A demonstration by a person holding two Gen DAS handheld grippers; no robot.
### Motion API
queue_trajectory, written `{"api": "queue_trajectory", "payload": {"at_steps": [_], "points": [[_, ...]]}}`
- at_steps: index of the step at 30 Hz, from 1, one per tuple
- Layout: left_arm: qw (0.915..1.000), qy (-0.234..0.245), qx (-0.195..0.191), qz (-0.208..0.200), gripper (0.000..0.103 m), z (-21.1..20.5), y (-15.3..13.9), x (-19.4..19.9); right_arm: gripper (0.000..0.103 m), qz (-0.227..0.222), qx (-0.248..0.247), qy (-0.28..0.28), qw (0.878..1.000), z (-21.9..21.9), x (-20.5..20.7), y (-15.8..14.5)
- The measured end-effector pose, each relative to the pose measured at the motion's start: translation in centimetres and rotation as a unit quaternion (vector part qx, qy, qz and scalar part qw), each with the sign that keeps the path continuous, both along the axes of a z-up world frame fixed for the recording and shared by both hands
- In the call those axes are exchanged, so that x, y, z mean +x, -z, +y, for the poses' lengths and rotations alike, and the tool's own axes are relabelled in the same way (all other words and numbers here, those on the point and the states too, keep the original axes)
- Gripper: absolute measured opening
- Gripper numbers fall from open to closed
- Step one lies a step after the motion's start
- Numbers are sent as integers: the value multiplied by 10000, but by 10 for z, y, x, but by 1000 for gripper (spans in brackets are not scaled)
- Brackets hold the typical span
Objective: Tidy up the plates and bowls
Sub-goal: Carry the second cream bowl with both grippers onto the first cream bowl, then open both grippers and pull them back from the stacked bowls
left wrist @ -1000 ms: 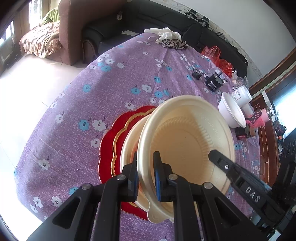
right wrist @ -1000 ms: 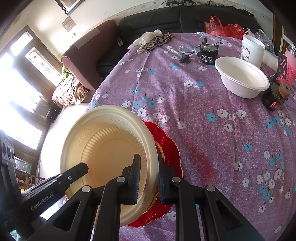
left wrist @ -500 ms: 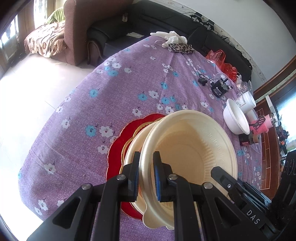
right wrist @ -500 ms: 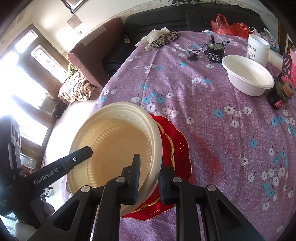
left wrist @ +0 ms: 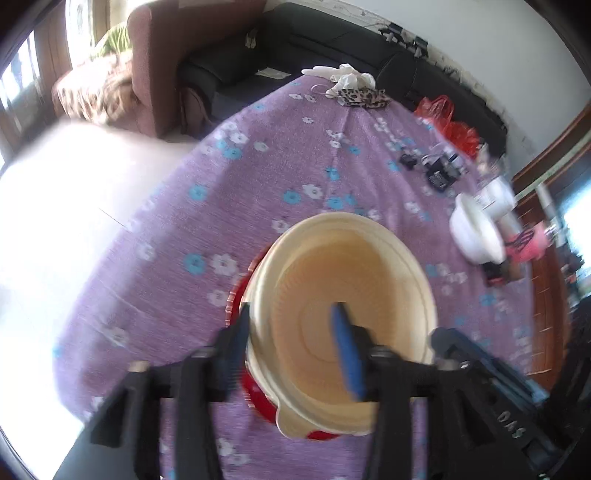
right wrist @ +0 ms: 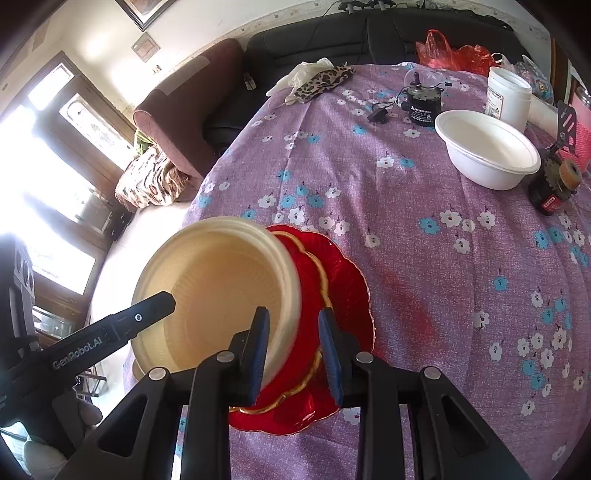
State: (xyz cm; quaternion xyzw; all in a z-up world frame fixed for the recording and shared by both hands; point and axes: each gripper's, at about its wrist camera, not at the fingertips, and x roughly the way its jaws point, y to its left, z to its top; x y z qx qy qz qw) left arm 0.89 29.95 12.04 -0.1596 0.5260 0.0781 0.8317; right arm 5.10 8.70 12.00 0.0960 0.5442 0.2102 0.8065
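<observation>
The left wrist view is smeared with motion blur, softening the small dark gadgets (left wrist: pixel 437 173) at the table's far side. The cream bowl (left wrist: pixel 343 314) hides most of the red plate (left wrist: pixel 255 395) beneath it. The sofa (right wrist: pixel 369 33) runs past the frame's top.

Two markings can be read, both on gripper fingers. In the right wrist view the left gripper (right wrist: pixel 122 332) reaching in from the left bears white lettering along its black finger — "GenRobot.AI". In the left wrist view the right gripper (left wrist: pixel 491 391) at lower right shows "DAS" in pale letters. The label on the small black motor (right wrist: pixel 421 105) is too small to read.
</observation>
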Motion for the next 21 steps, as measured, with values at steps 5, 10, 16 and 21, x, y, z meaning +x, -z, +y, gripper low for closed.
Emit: {"api": "queue_trajectory", "payload": {"at_steps": [5,10,16,21], "points": [[9979,32,630,-131,70,-2,-9,-4,30,-20,0,5,10000,-1,-2,0],[9970,-37,566,-518,70,4,-24,-12,30,-62,11,33,10000,-3,-2,-2],[9937,113,827,-748,70,-12,-35,-16,30,-86,49,149,9998,-11,-2,-4],[9895,331,1087,-895,70,-32,-43,-16,30,-57,64,326,9994,-25,-2,-2]]}}
